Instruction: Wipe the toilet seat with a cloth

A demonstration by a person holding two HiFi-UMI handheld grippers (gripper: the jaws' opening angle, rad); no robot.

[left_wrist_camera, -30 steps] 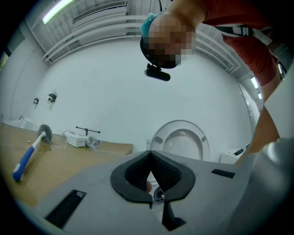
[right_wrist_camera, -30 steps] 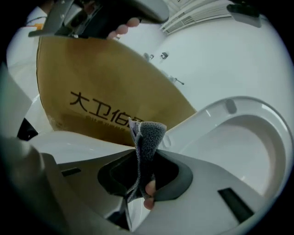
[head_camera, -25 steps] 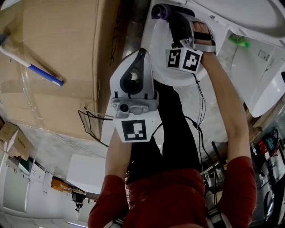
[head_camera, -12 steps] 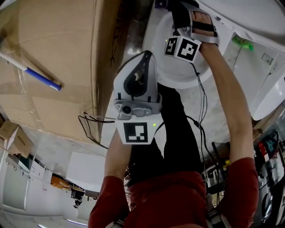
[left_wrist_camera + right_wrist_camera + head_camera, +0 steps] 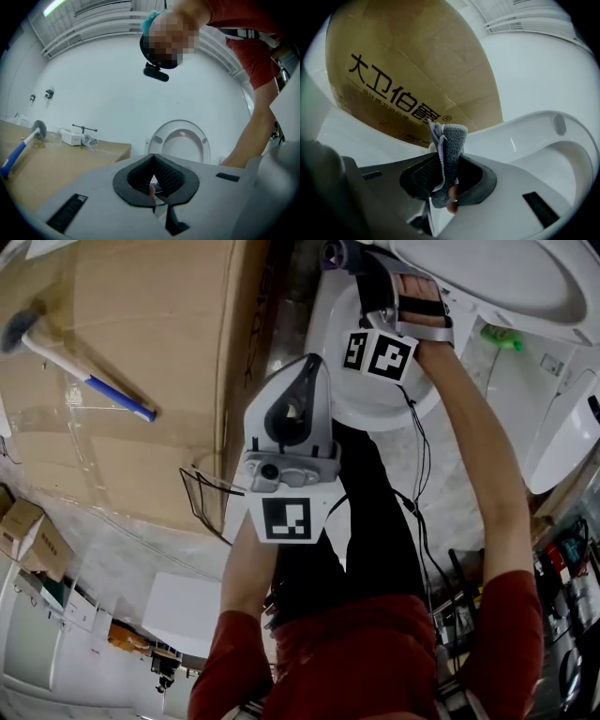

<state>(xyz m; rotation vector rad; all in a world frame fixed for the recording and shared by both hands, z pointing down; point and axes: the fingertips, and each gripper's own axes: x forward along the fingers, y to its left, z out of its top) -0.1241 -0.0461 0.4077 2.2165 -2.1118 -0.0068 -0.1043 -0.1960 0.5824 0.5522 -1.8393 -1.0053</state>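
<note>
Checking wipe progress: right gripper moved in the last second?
Yes. The right gripper, shut on the grey cloth, has shifted up the head view, away from the white toilet bowl's near rim.

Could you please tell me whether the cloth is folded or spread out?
Folded: the cloth stands as a narrow, layered wad pinched in the right claw, its doubled edges showing at the top.

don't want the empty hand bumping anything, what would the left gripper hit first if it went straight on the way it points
Probably the raised toilet seat, dead ahead of the shut left gripper in its own view, white wall behind. Nothing shows in between, though depth is hard to judge.
</note>
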